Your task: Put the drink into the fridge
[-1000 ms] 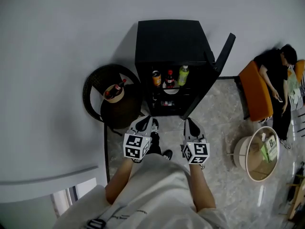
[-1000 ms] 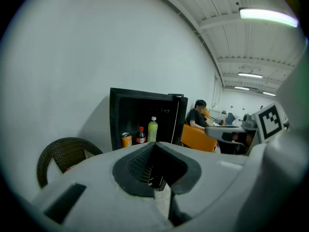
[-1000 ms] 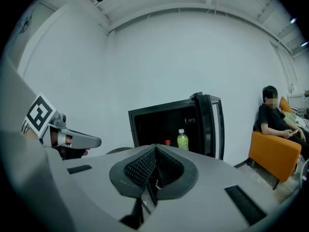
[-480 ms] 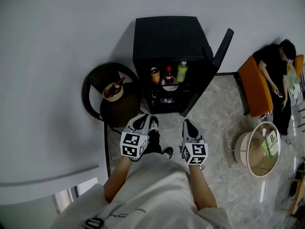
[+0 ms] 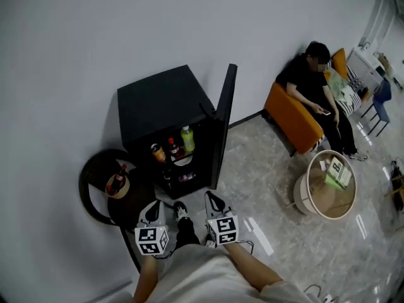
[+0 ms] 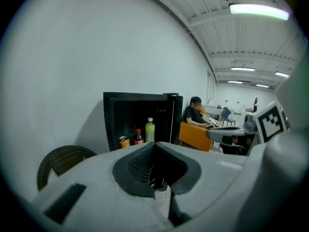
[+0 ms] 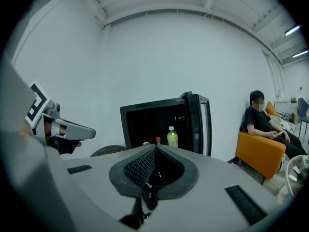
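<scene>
Left gripper [image 5: 153, 207] and right gripper [image 5: 211, 199]: both closed, empty. I log dark red-capped bottle [image 5: 118, 177] lying in tan bowl [image 5: 125, 189] beside open black fridge [image 5: 161, 100]; probably stiff, slick, weighty: grasp mid-body.

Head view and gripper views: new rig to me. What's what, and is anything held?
A person carries a hand-held gripper in each hand. The wide picture comes from a camera on their head, looking down at the left hand-held gripper and right hand-held gripper; the other two ride on those. Both have jaws together, holding nothing. Ahead, the open black fridge holds a can, a red-capped bottle and a green bottle; a dark bottle sits in a basket on the side table.
</scene>
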